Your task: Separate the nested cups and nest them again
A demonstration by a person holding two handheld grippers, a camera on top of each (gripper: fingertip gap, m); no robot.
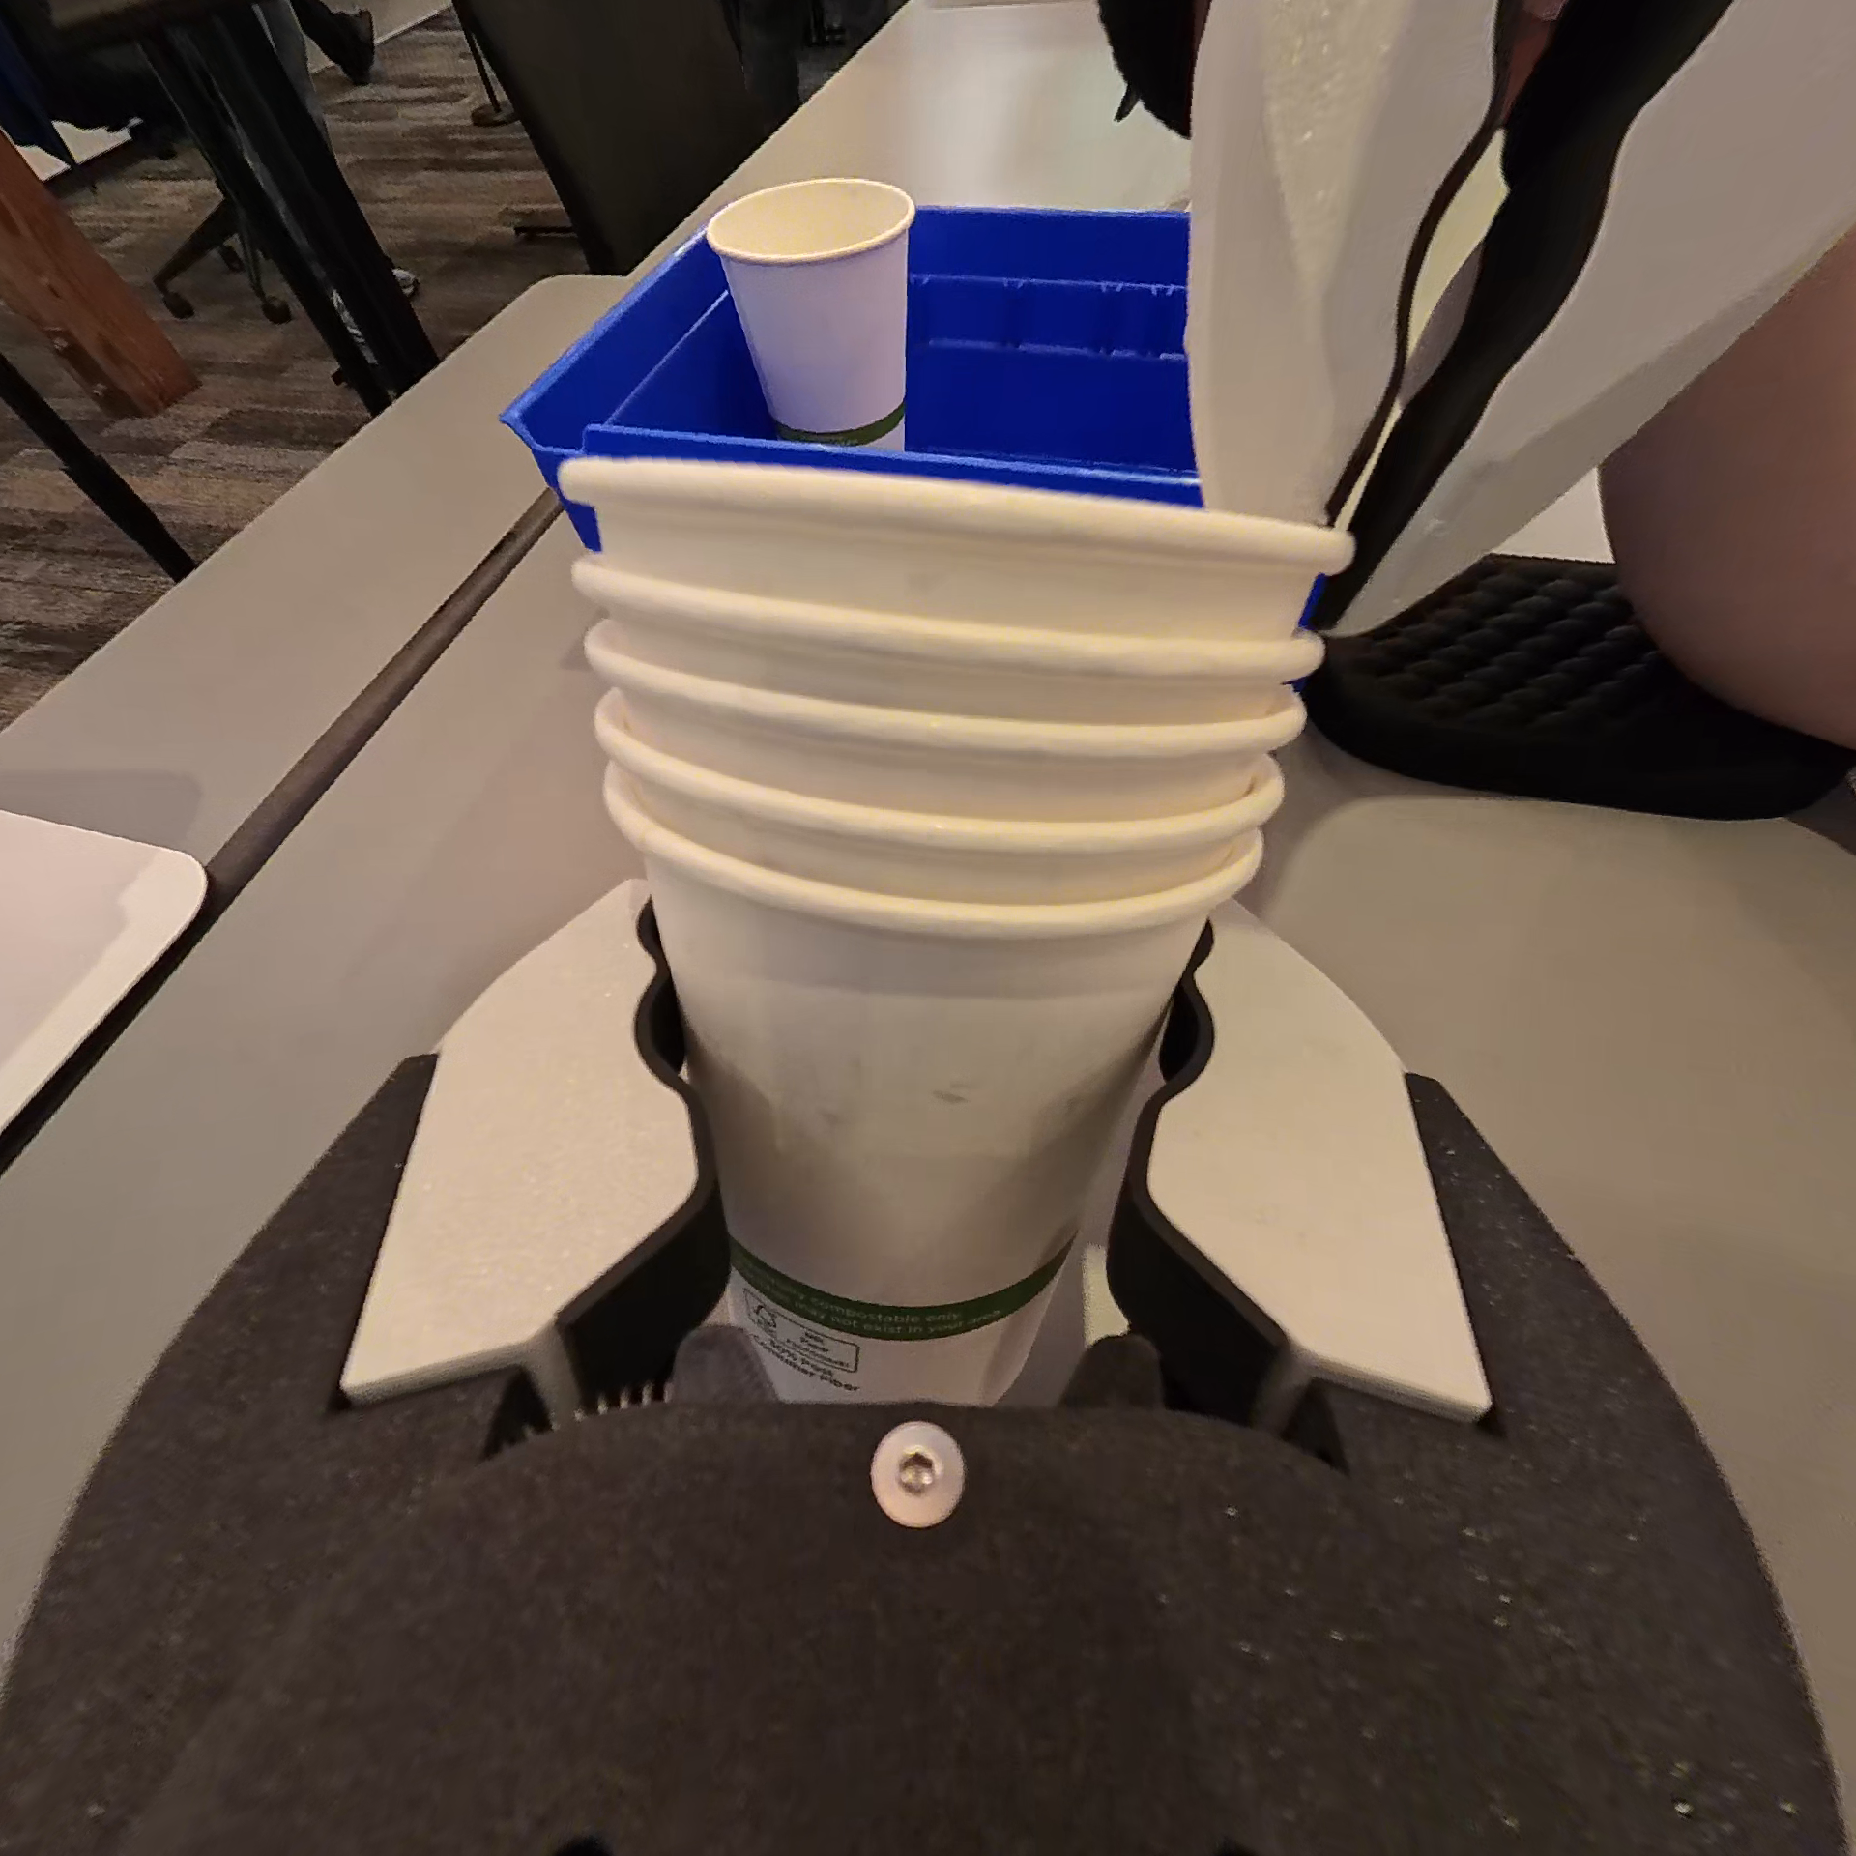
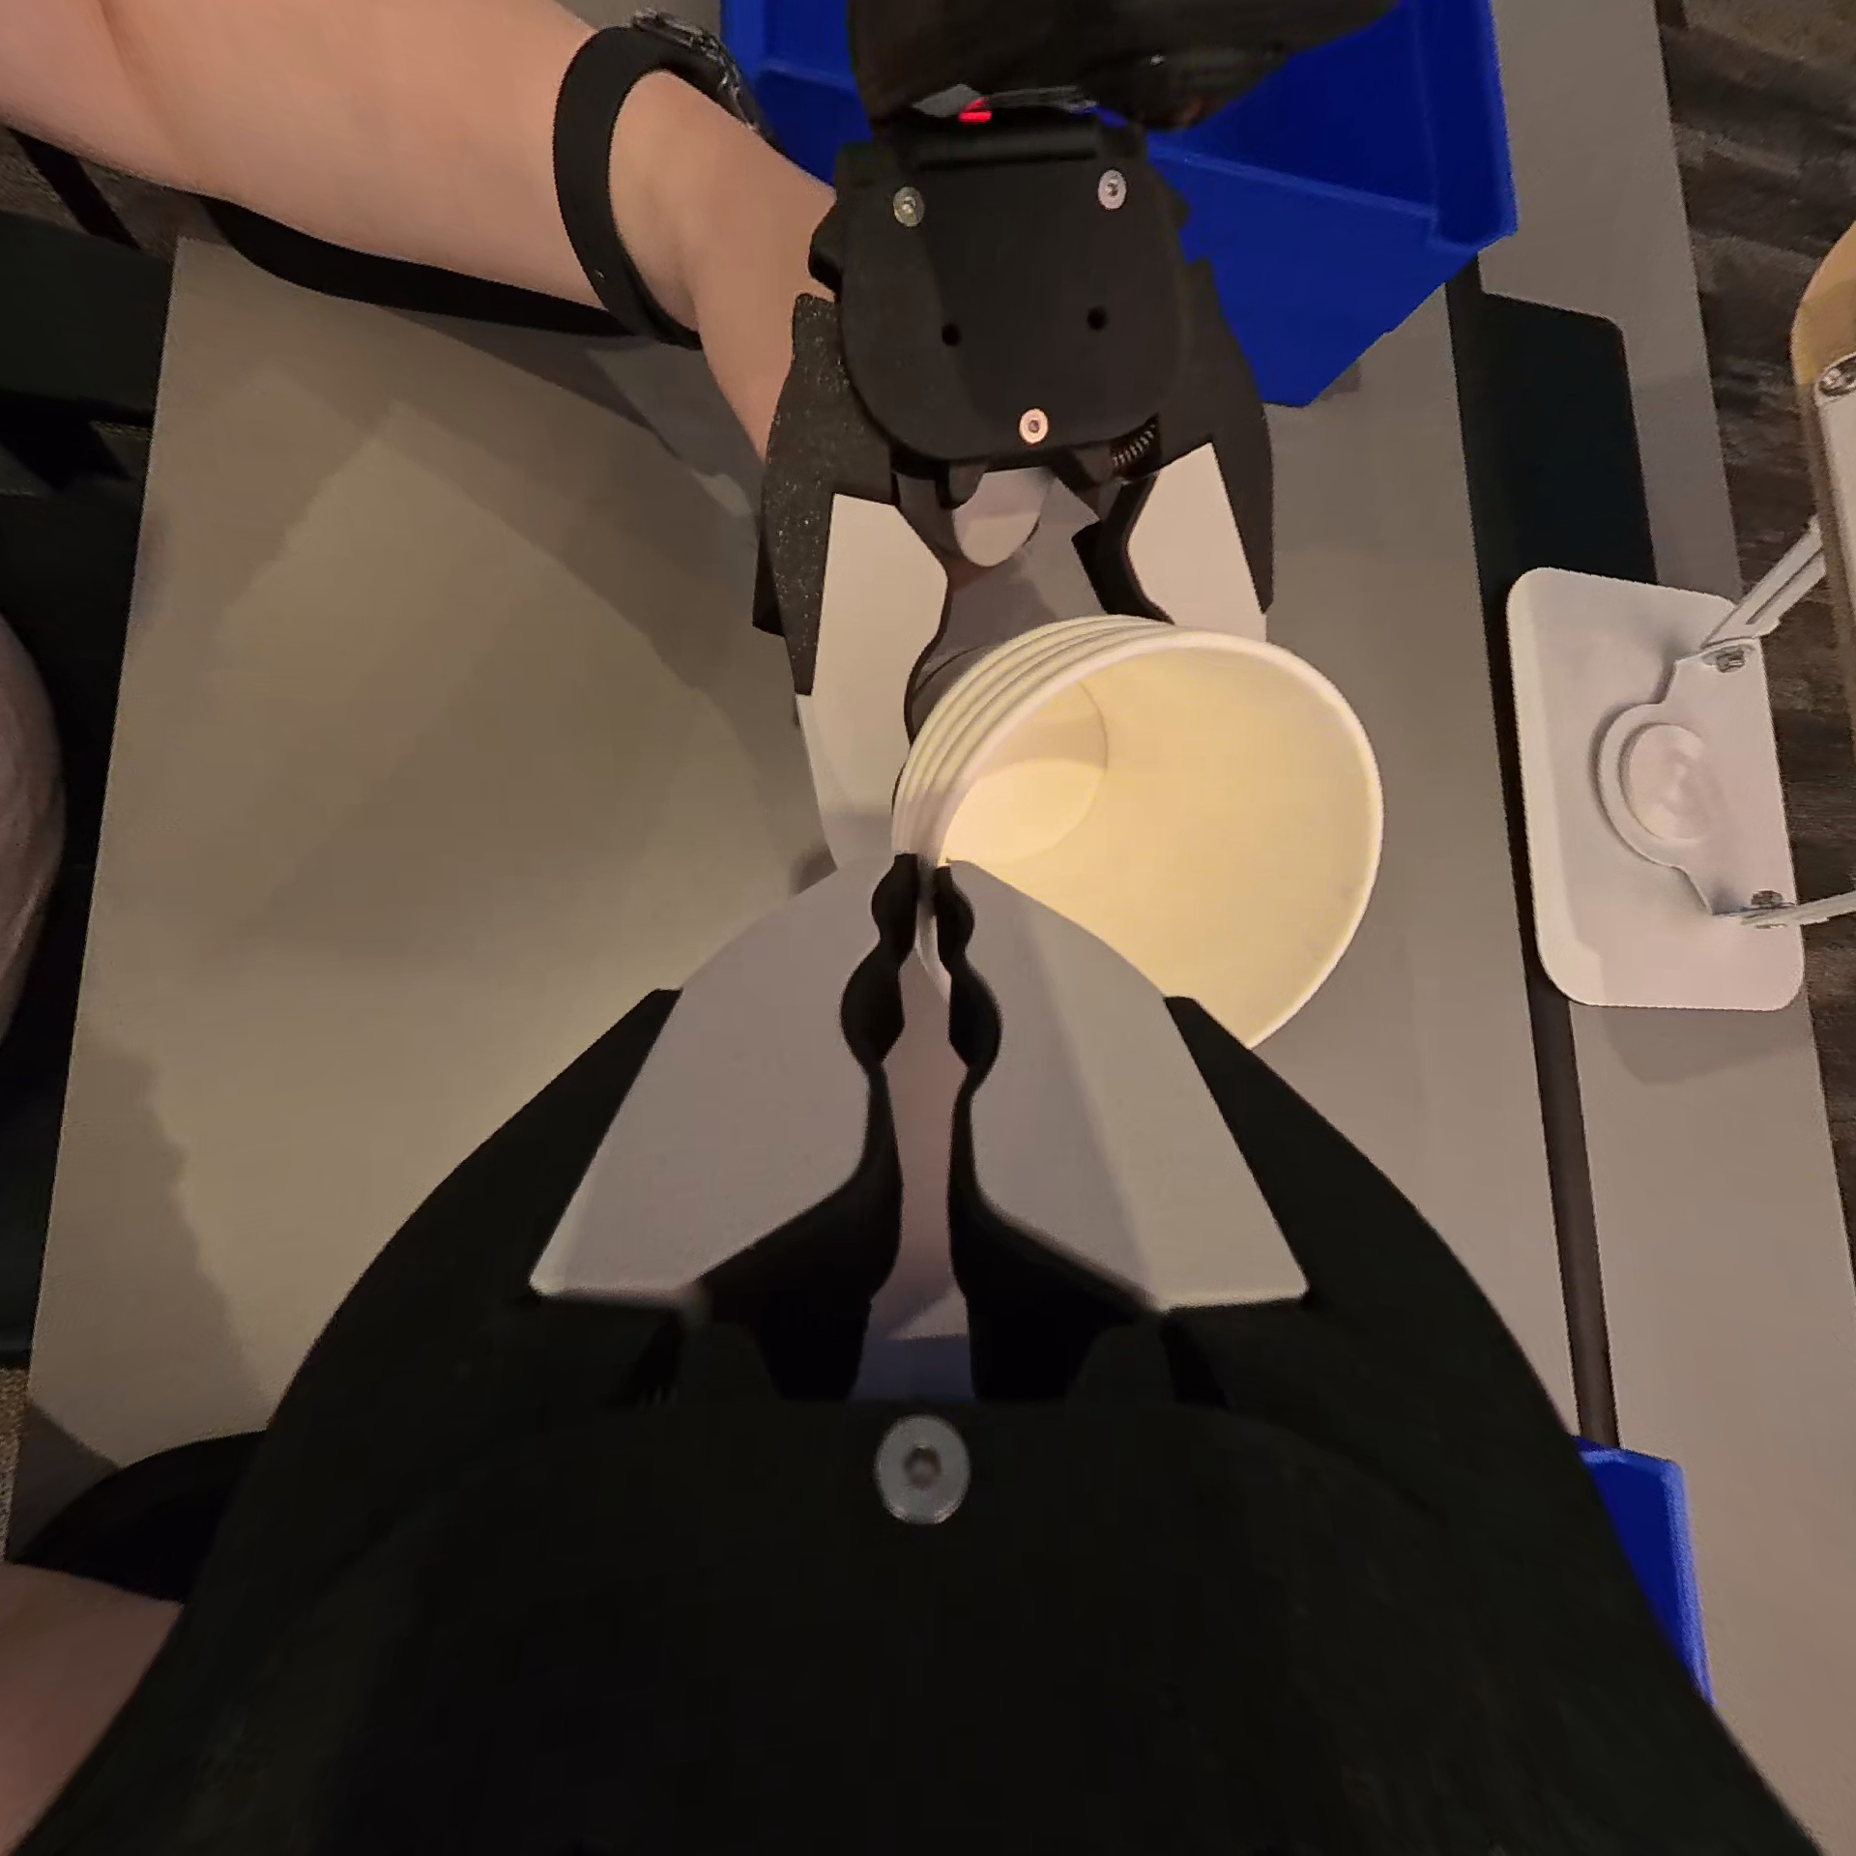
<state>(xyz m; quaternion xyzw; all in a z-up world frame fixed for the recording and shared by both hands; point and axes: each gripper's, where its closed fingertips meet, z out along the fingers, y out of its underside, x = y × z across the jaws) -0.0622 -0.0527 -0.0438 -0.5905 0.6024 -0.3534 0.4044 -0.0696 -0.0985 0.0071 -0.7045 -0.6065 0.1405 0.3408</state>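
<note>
A stack of several nested white paper cups [image 1: 934, 904] stands upright between my left gripper's jaws. My left gripper [image 1: 924, 964] is shut on the lowest cup's body. In the right wrist view I look down into the top cup [image 2: 1155, 803]. My right gripper [image 2: 926, 874] is shut on the rim of the top cup, pinching its wall at the near left edge. The right gripper's white finger [image 1: 1296, 251] shows above the stack in the left wrist view. The left gripper [image 2: 1014, 331] shows beyond the stack in the right wrist view. A single white cup [image 1: 819, 316] stands in the blue bin [image 1: 1055, 341] behind.
The grey table [image 2: 452, 753] carries the blue bin [image 2: 1356, 201] at the far side. A white plate-like stand [image 2: 1657, 783] lies to the right. A black mesh pad [image 1: 1527, 693] and a person's arm [image 2: 352, 110] are nearby. Chairs stand beyond the table.
</note>
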